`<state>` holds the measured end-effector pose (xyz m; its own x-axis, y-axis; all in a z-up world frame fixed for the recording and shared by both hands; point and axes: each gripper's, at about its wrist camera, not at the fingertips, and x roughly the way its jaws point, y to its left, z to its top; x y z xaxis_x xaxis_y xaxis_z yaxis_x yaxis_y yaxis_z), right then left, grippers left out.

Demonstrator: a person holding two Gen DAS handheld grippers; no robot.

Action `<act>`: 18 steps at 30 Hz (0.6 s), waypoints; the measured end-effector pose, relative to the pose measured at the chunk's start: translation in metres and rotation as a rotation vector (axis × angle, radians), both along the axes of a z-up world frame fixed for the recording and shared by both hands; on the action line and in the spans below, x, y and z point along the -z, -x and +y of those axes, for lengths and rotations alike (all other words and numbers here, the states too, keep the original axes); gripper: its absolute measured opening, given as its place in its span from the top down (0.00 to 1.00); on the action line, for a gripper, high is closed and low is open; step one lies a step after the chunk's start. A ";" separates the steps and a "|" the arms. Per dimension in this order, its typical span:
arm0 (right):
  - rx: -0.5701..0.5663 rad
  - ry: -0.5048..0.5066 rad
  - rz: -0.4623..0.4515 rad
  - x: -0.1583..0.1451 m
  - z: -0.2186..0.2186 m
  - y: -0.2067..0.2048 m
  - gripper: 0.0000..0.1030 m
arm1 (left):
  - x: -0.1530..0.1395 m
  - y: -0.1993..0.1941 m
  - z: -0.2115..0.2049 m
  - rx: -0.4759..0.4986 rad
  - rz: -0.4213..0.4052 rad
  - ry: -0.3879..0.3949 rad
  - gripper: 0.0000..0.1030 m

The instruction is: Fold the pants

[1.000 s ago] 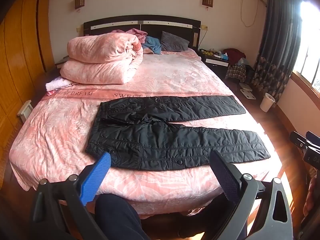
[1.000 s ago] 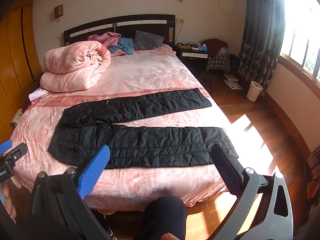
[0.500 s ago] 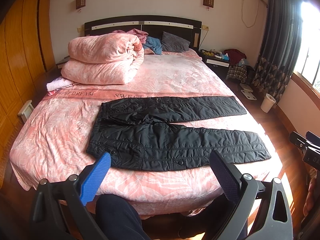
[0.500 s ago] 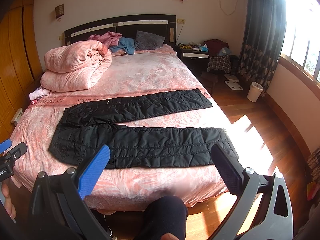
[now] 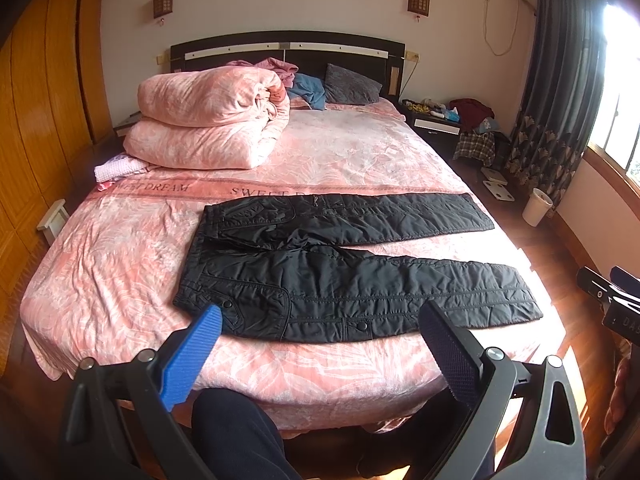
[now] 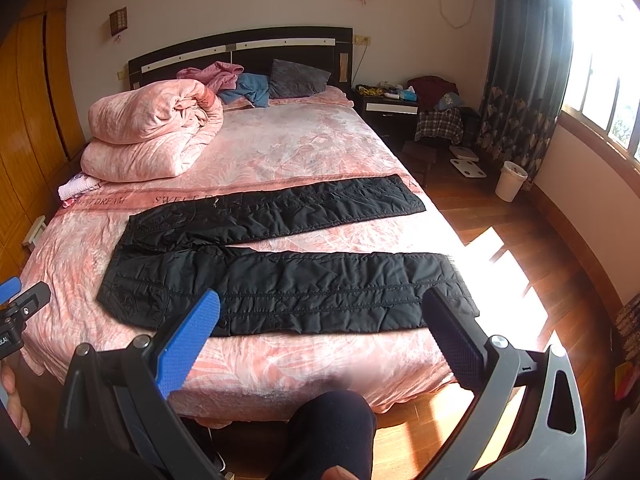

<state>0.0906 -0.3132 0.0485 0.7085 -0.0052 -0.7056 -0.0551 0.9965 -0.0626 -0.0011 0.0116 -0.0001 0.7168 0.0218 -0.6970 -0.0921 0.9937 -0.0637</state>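
Note:
Black quilted pants lie flat on the pink bed, waist to the left, both legs spread apart and pointing right. My left gripper is held open above the bed's near edge, short of the waist and near leg, touching nothing. My right gripper is open too, in front of the near leg and apart from it. The right gripper's tip also shows at the right edge of the left wrist view, and the left gripper's tip at the left edge of the right wrist view.
A folded pink duvet lies at the back left, with pillows and clothes at the headboard. A nightstand, a white bin and wood floor lie to the right. A person's dark-clad knees are below the grippers.
Both views have shifted very slightly; the pants and the open grippers are as before.

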 end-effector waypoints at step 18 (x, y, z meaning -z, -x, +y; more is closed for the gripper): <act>-0.001 -0.003 0.008 0.002 -0.007 -0.003 0.02 | 0.001 0.001 -0.006 -0.005 0.003 -0.005 0.04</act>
